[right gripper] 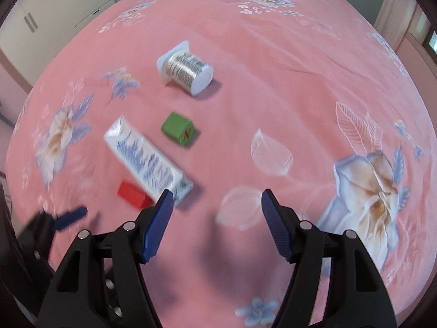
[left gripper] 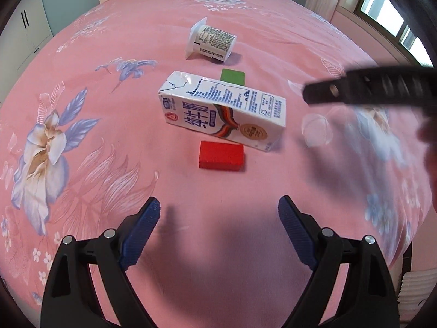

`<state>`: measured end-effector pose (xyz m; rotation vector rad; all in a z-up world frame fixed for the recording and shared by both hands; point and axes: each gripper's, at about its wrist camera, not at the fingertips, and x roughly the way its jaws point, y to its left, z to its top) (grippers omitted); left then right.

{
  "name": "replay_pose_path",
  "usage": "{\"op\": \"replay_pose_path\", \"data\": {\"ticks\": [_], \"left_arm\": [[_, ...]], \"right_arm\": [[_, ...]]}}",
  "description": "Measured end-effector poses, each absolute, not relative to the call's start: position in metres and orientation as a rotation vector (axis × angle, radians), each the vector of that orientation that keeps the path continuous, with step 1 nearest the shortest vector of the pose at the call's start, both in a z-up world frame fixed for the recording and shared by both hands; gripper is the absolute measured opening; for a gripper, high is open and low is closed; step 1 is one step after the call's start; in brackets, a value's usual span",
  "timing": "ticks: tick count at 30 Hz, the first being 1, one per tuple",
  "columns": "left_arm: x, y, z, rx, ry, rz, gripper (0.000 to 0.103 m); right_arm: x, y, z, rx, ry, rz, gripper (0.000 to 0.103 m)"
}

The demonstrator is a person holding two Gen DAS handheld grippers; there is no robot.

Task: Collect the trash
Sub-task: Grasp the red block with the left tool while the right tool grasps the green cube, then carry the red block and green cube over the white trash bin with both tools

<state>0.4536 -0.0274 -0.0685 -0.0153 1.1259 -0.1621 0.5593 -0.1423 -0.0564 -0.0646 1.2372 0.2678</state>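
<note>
Cardboard milk carton lies on its side mid-bedspread, likely light and crushable; grip across its narrow faces. Beyond it, the small tipped plastic cup looks thin-walled, perhaps slippery. Left gripper and right gripper both gape, empty.

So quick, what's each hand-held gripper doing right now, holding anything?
Left hand-held gripper: open, holding nothing, above the pink bedspread.
Right hand-held gripper: open, holding nothing, next to the milk carton.
</note>
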Motion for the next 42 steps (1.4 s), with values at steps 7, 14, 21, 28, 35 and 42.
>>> {"op": "replay_pose_path", "data": {"ticks": [7,14,21,28,35,42], "left_arm": [[0.476,-0.032,-0.081,-0.041,1.128,-0.172,0.084],[0.493,-0.028,-0.097,-0.058,1.119,-0.206,0.064],[0.503,-0.023,-0.101,-0.088,1.102,-0.212,0.042],[0.494,-0.024,-0.096,-0.061,1.094,-0.220,0.042],[0.477,-0.011,-0.079,-0.007,1.098,-0.191,0.042],[0.451,0.006,-0.046,0.040,1.077,-0.141,0.041]], "right_arm": [[0.618,-0.107,-0.076,-0.006,1.281,0.211,0.067],[0.639,-0.073,-0.114,0.050,1.371,0.211,0.067],[0.639,-0.068,-0.133,0.042,1.389,0.203,0.040],[0.630,-0.077,-0.128,-0.006,1.370,0.221,0.037],[0.603,-0.104,-0.107,-0.065,1.342,0.214,0.037],[0.554,-0.142,-0.076,-0.169,1.310,0.193,0.037]]}}
